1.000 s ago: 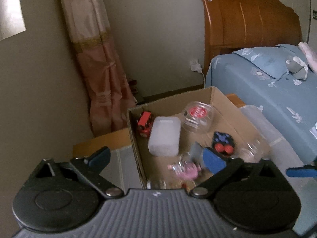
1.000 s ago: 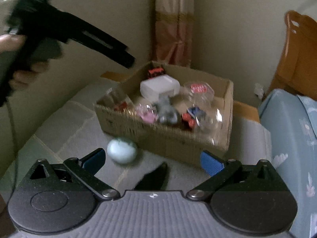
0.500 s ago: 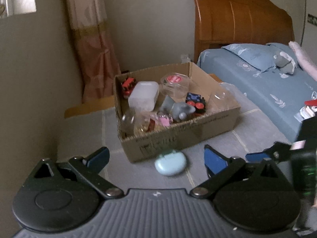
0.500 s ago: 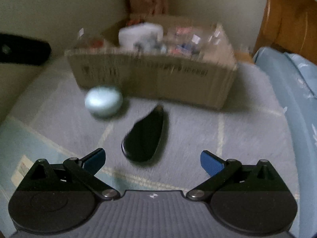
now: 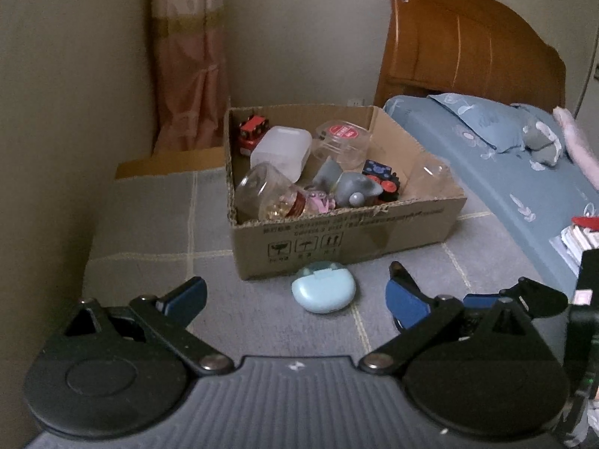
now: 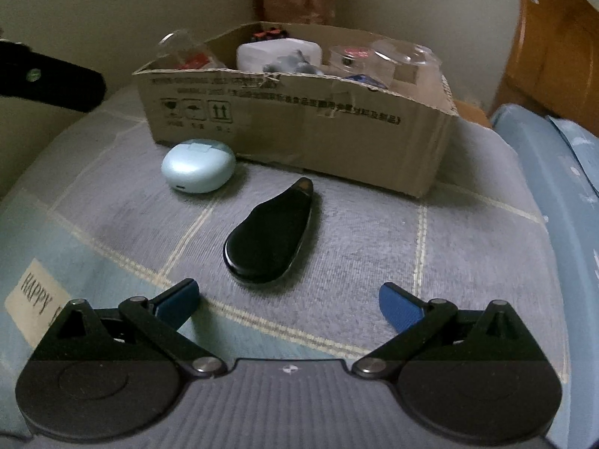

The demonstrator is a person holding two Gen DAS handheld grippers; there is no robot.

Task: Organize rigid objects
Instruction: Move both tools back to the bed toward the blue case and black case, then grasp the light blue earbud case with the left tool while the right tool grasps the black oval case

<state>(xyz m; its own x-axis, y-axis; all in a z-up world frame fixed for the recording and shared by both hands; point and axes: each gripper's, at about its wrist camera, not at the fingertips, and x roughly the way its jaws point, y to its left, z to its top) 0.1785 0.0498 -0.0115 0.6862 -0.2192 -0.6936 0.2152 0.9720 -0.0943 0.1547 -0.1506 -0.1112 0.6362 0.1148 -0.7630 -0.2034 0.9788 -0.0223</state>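
A cardboard box (image 5: pixel 348 232) (image 6: pixel 299 127) stands on a grey checked cover and holds several things: a white case, clear jars, toy cars. A pale blue oval case (image 5: pixel 324 286) (image 6: pixel 198 170) lies just in front of the box. A black teardrop-shaped object (image 6: pixel 271 241) lies nearer, right of the case. My left gripper (image 5: pixel 295 297) is open and empty, just short of the blue case. My right gripper (image 6: pixel 288 301) is open and empty, just short of the black object. The right gripper's fingers (image 5: pixel 483 299) show in the left wrist view.
A bed with blue bedding (image 5: pixel 505 157) and a wooden headboard (image 5: pixel 468 45) stands to the right. A wall and a pink curtain (image 5: pixel 187 63) are behind the box. The left gripper's black body (image 6: pixel 48 82) shows at left in the right wrist view.
Both grippers have pulled back from above the box and come down low over the cover. The blue case and the black object now lie close in front of them.
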